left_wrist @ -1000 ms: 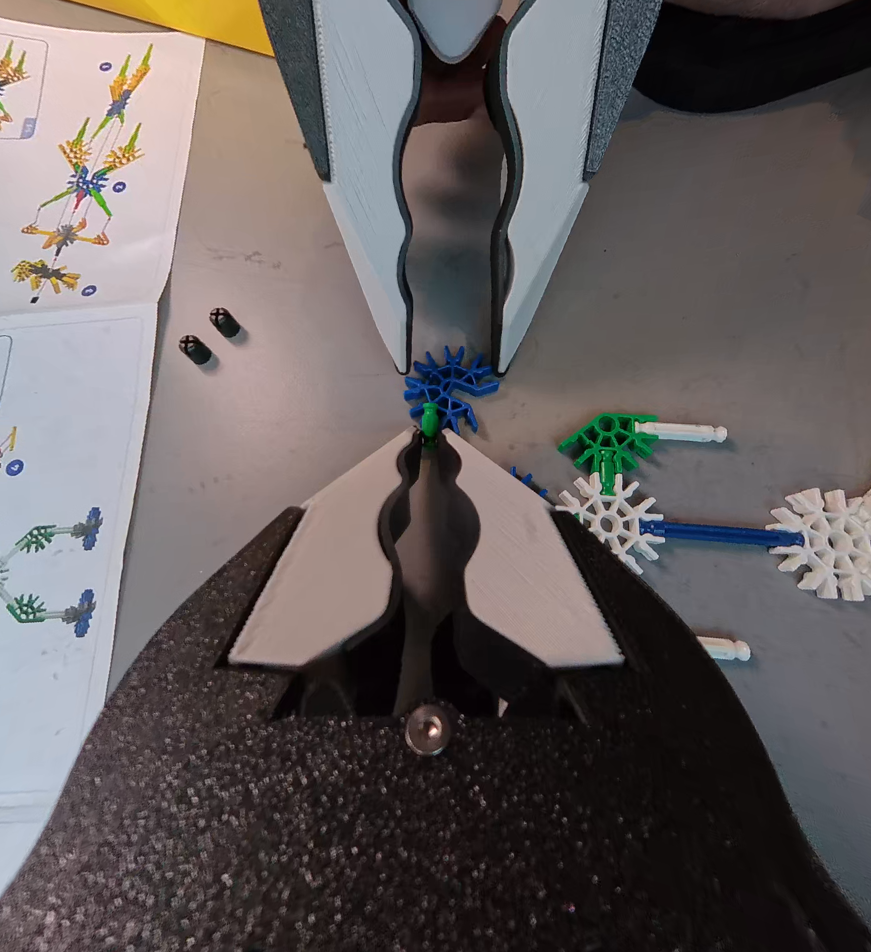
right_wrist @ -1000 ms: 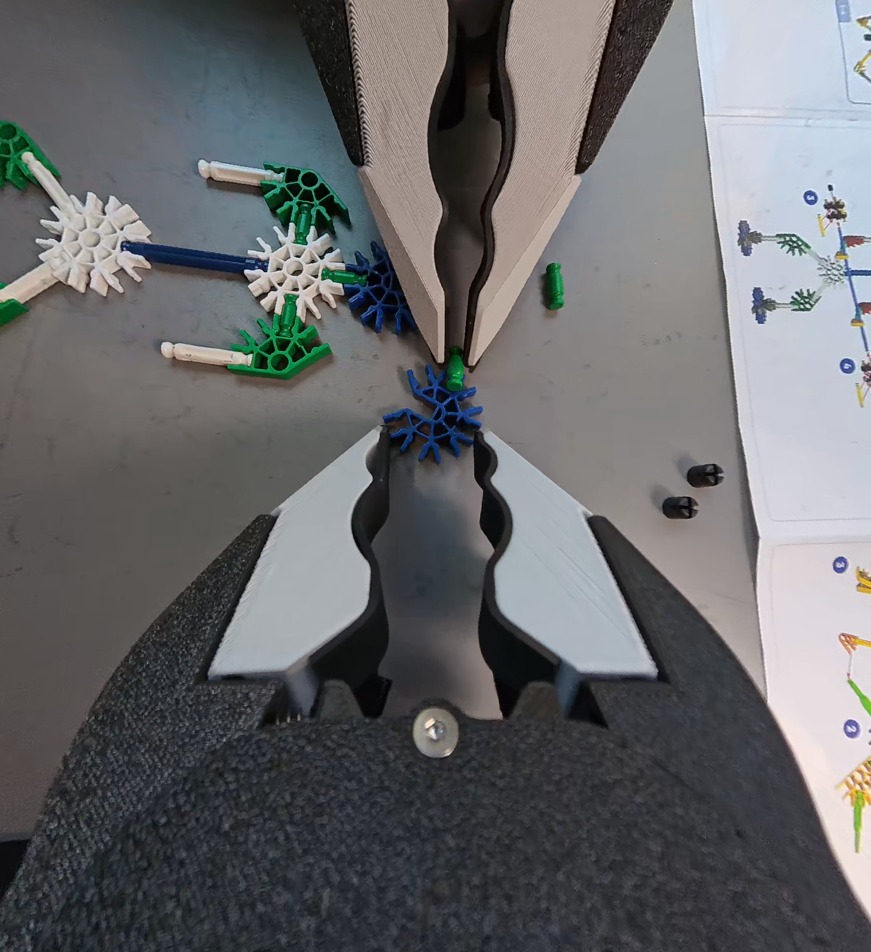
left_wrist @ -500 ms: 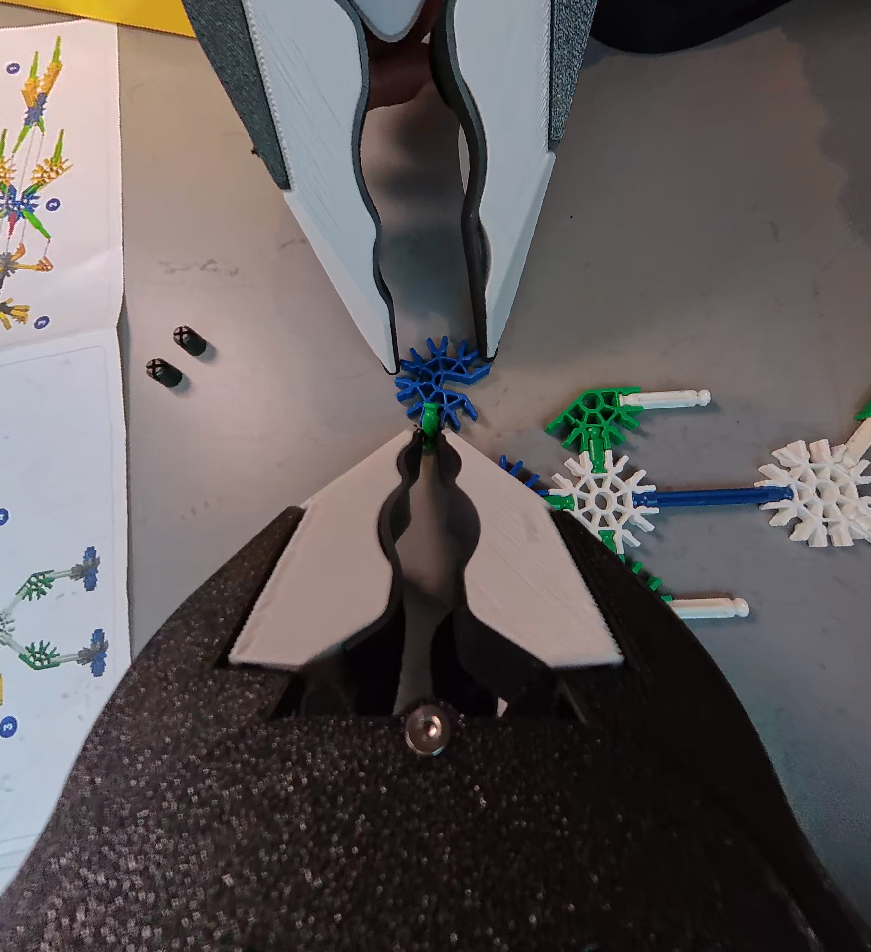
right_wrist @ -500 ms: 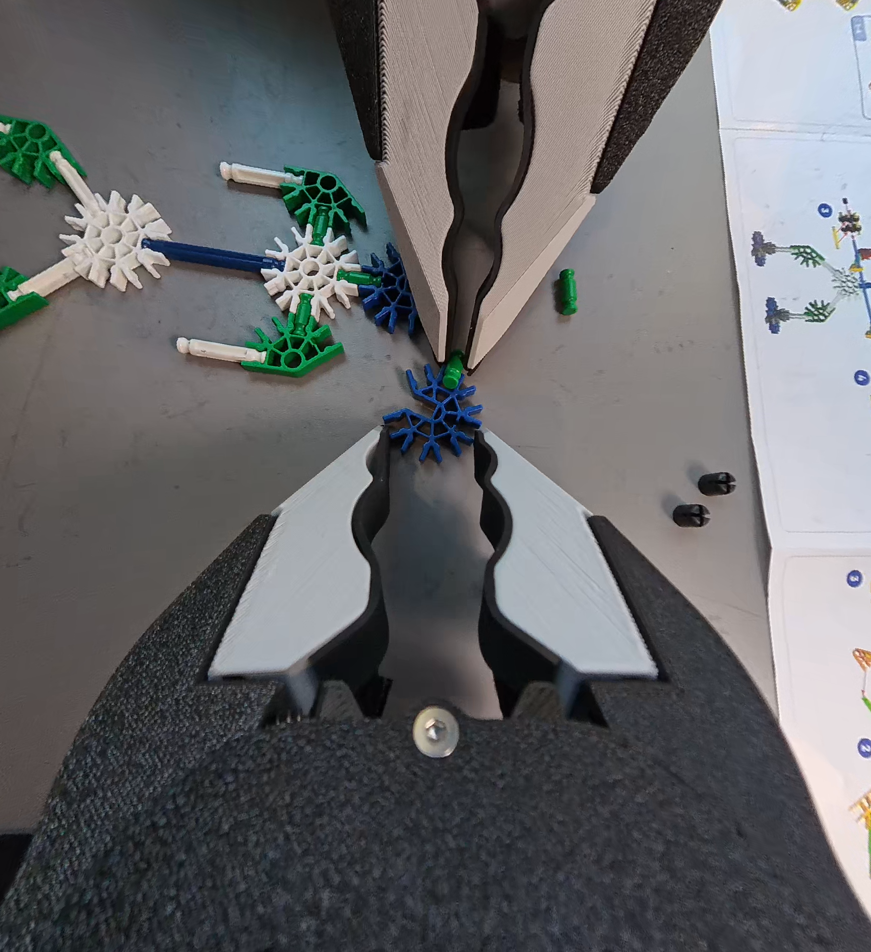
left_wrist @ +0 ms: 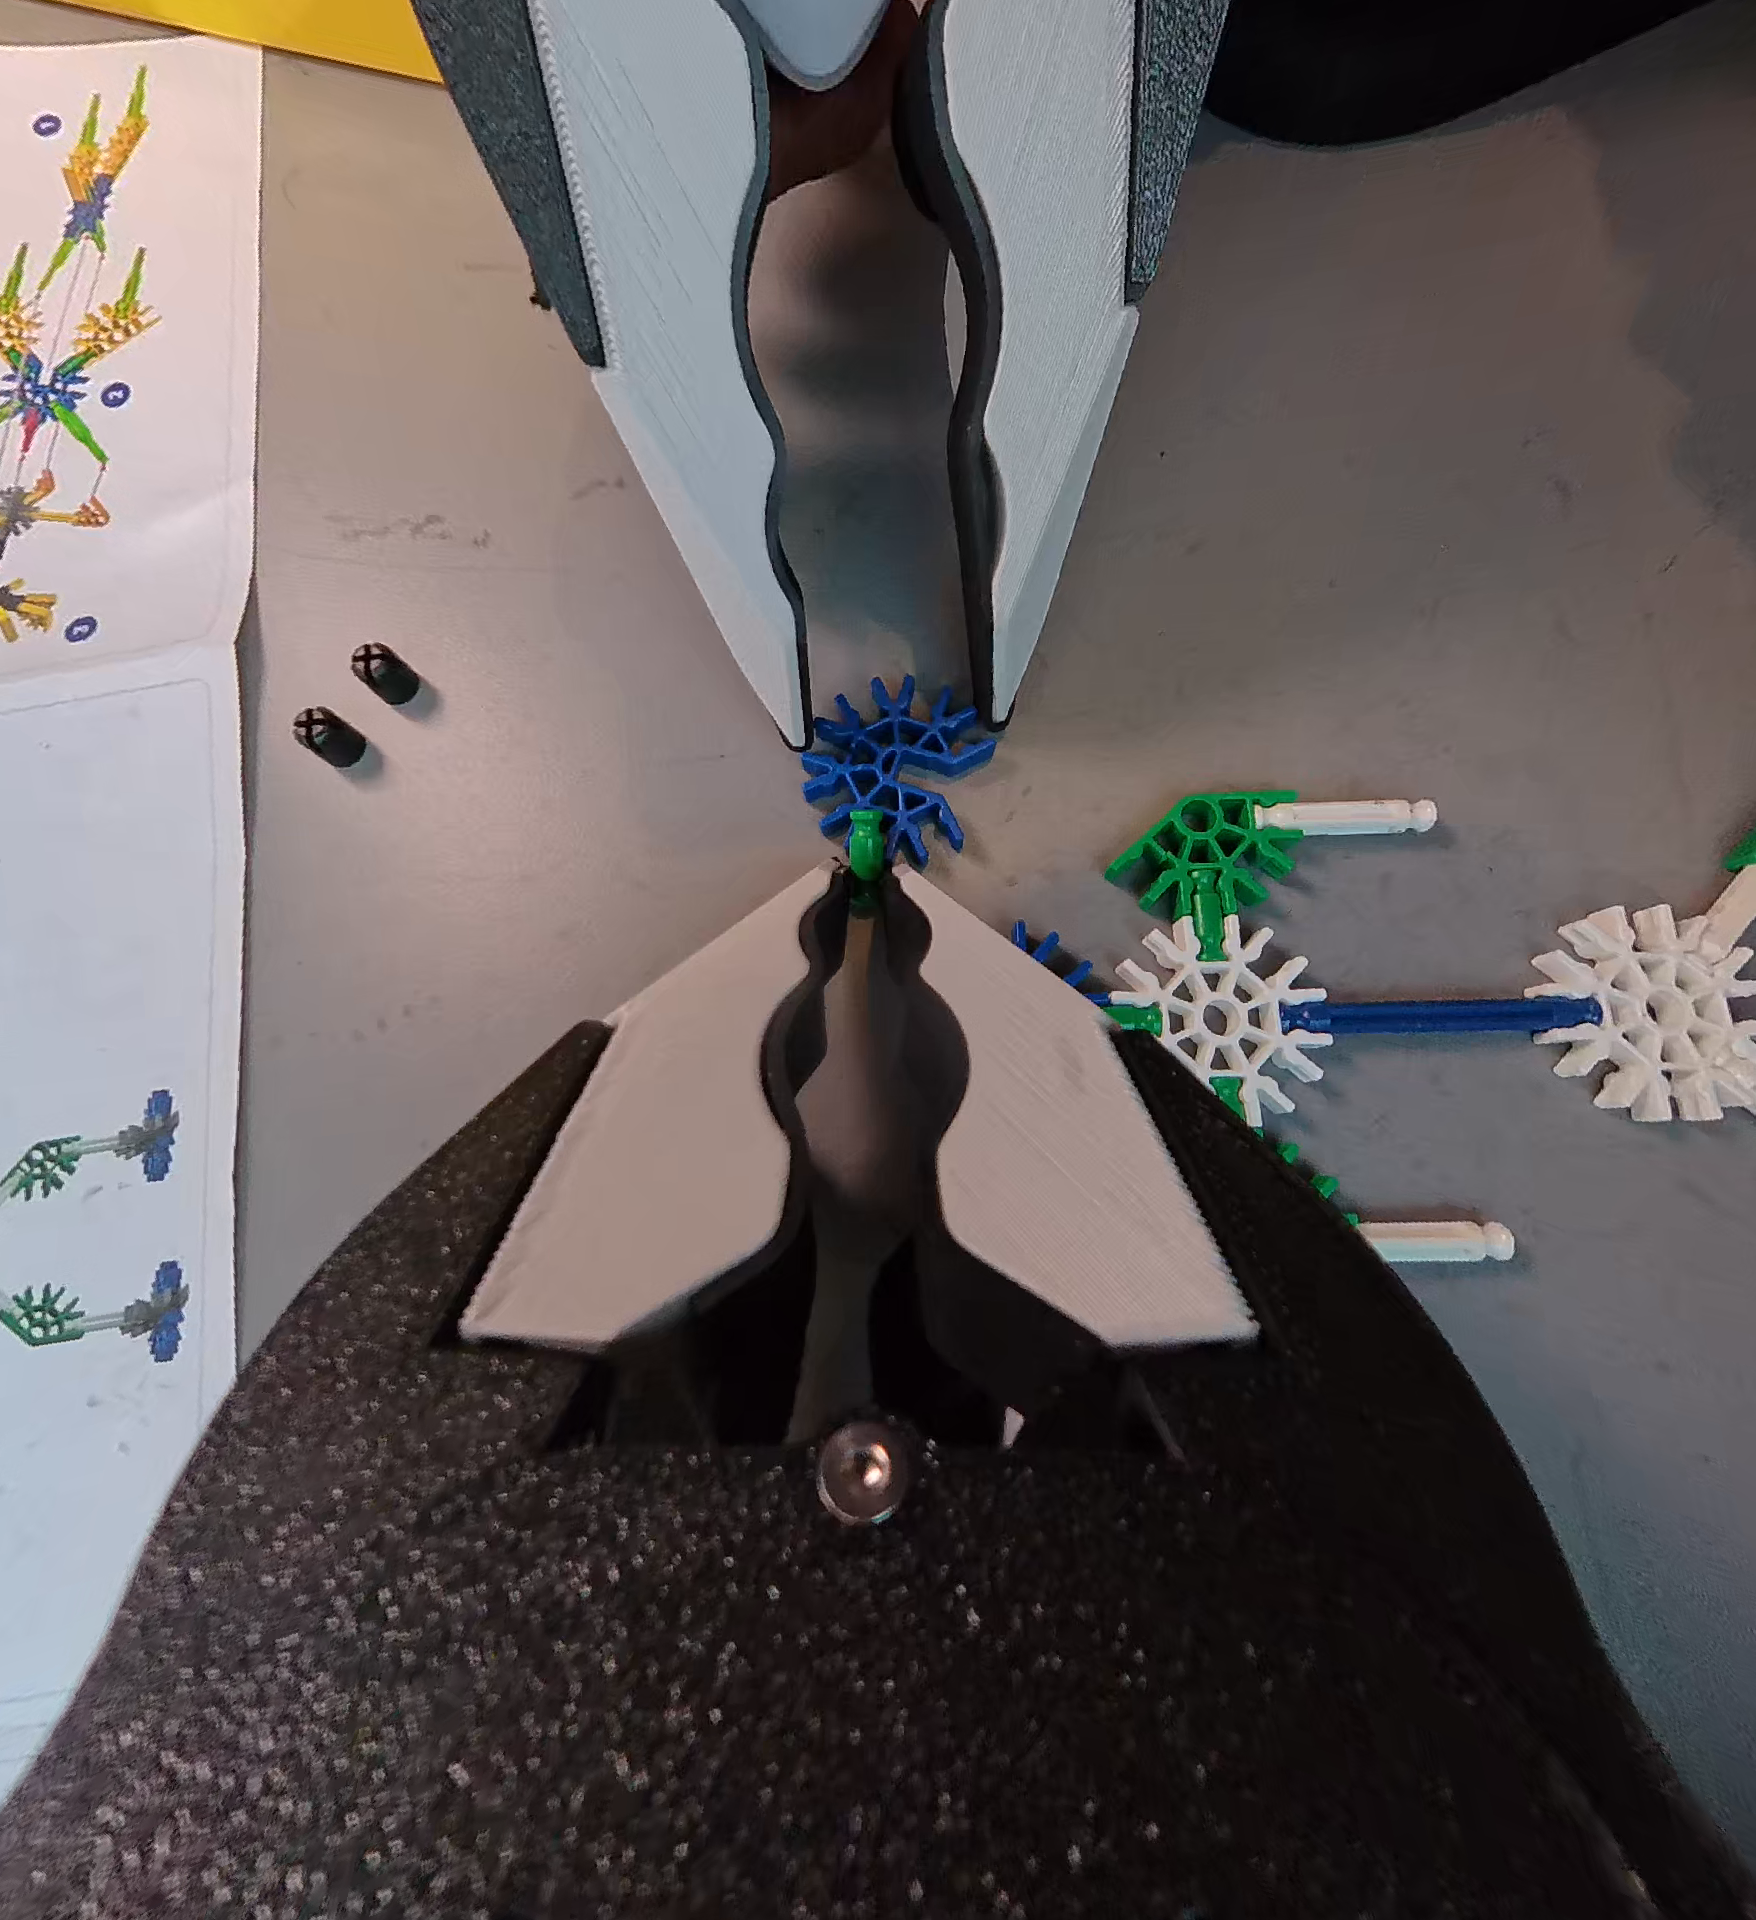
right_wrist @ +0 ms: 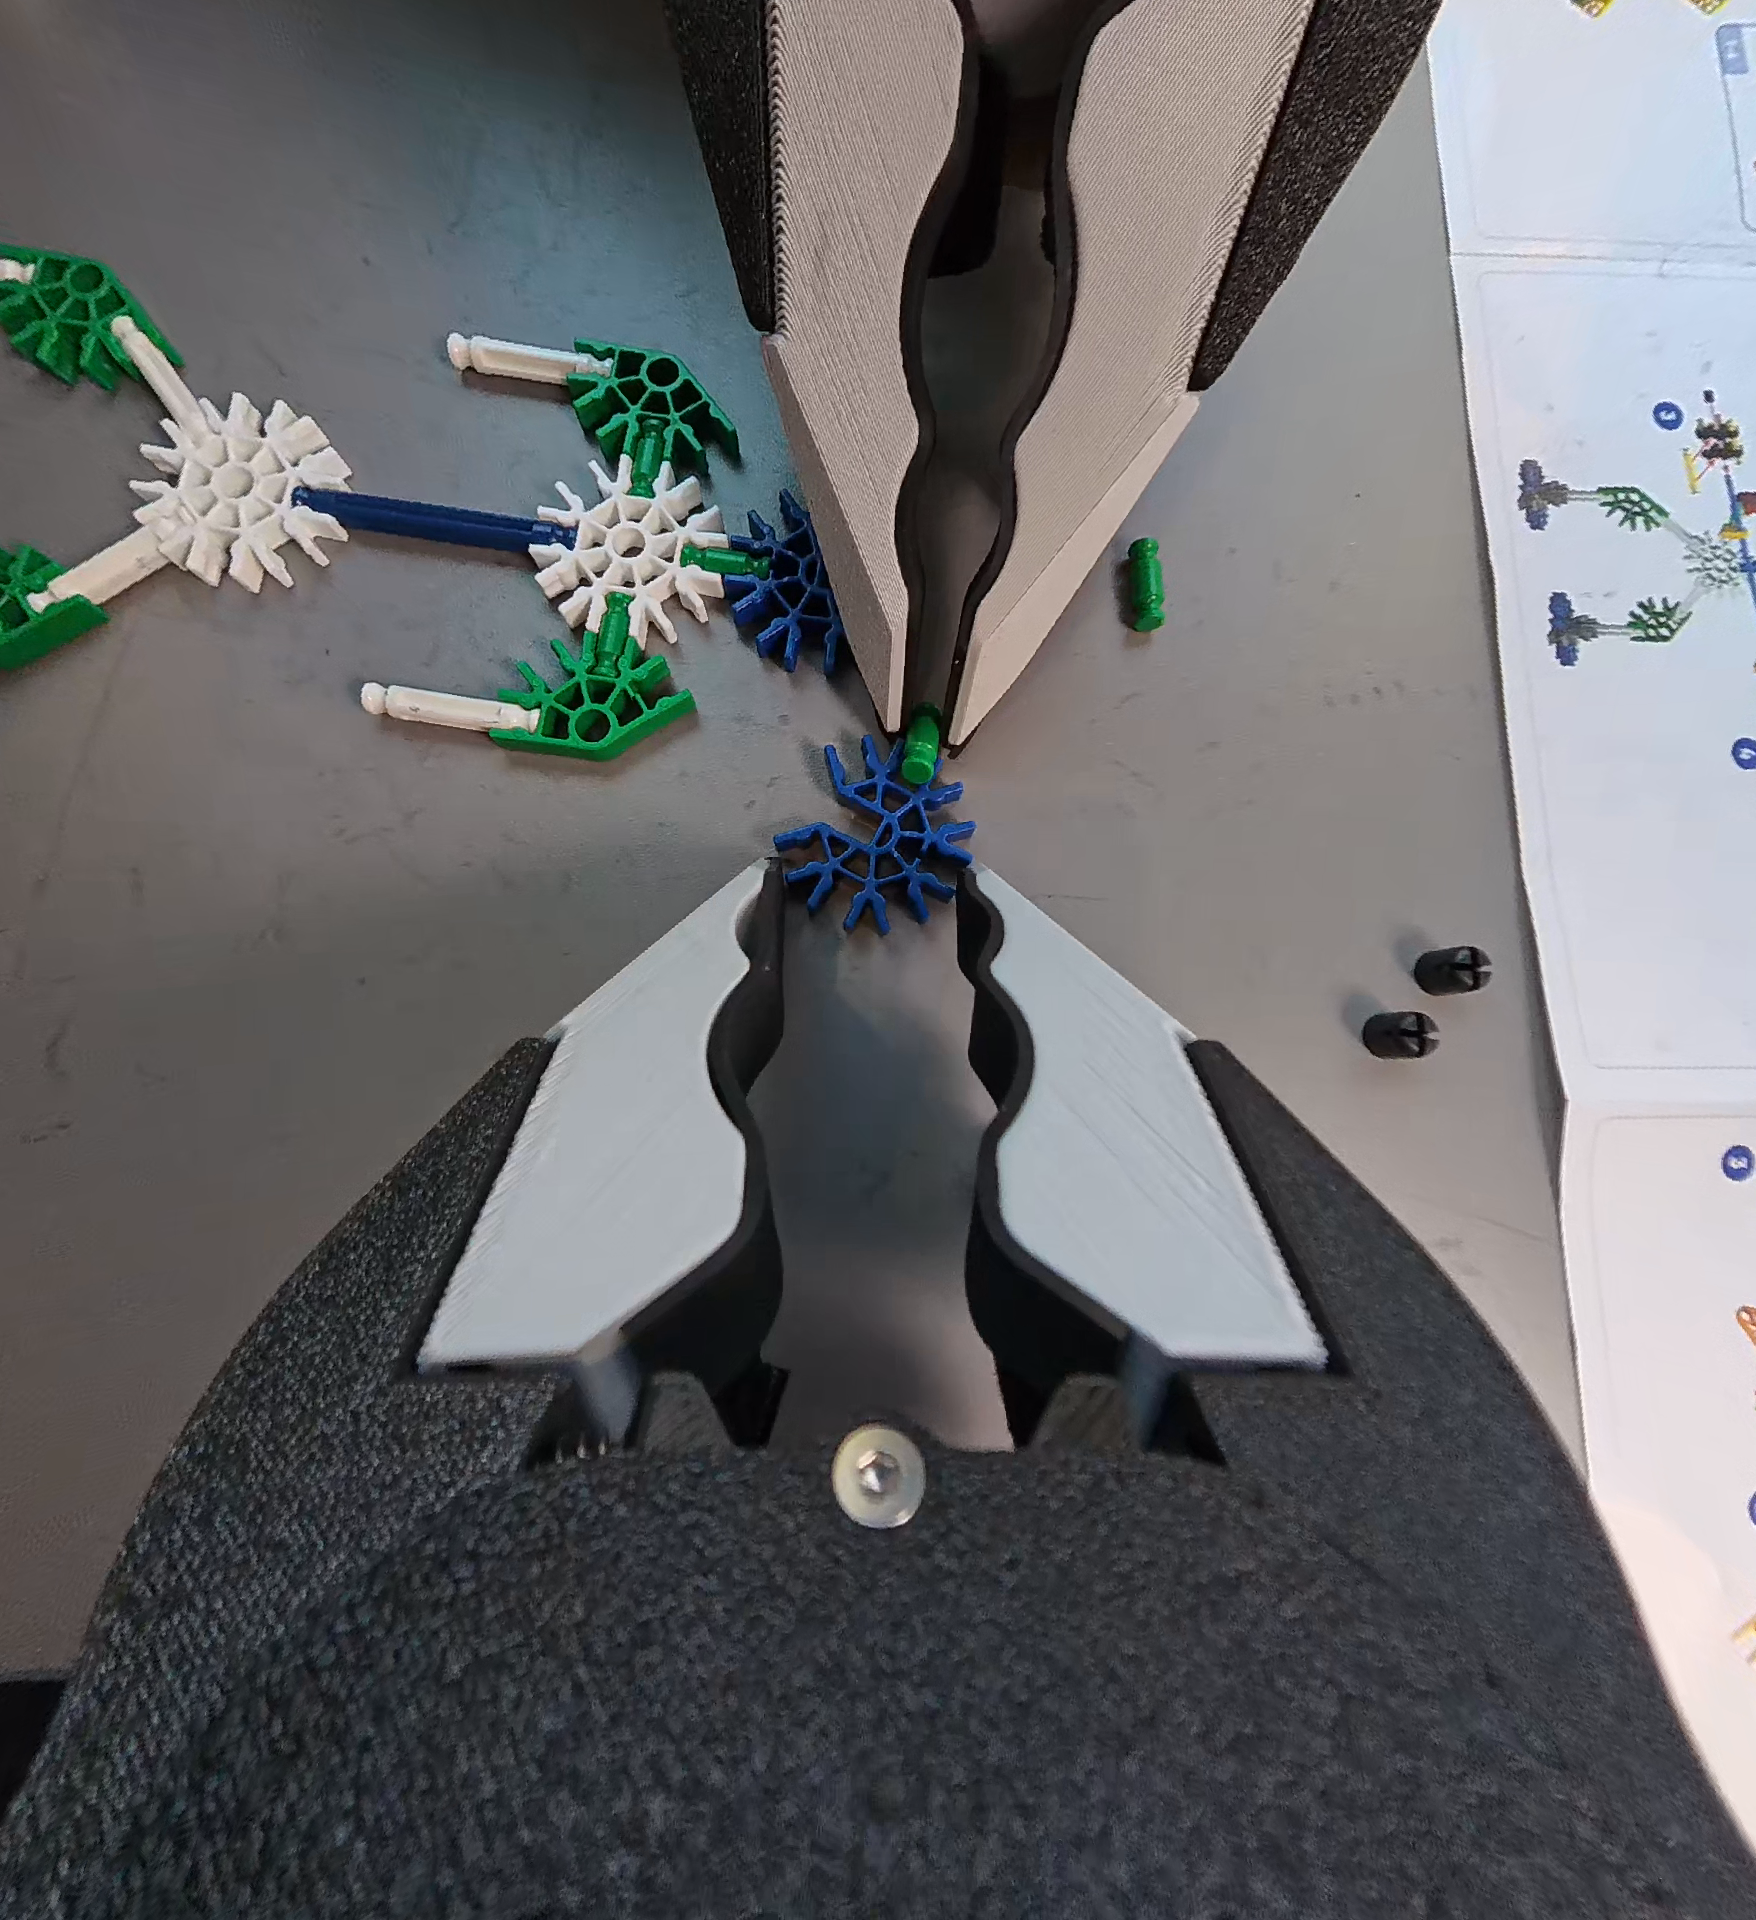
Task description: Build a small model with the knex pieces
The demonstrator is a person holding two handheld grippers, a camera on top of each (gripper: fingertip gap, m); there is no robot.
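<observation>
My left gripper (left_wrist: pixel 861 878) is shut on a short green rod (left_wrist: pixel 863 842). My right gripper (right_wrist: pixel 866 878) is shut on a blue snowflake connector (right_wrist: pixel 879 831), gripping it by its edges. The two grippers face each other tip to tip just above the grey table. The rod's free end touches a slot on the connector's rim. In the left wrist view the right gripper (left_wrist: pixel 900 727) comes in from the top with the connector (left_wrist: pixel 895 769). In the right wrist view the left gripper (right_wrist: pixel 921 727) comes in from the top with the rod (right_wrist: pixel 921 743).
A flat assembly of white snowflake connectors (right_wrist: pixel 630 540), a blue rod (right_wrist: pixel 427 514), green connectors (right_wrist: pixel 650 405) and white rods lies beside the grippers. A loose green rod (right_wrist: pixel 1145 584) and two small black pieces (right_wrist: pixel 1425 1003) lie near the instruction sheets (right_wrist: pixel 1684 644). My two grippers' fingertips are within a few centimetres of each other.
Both grippers have shifted slightly sideways over the table together. The green rod stays against the blue connector and both grips are unchanged.
</observation>
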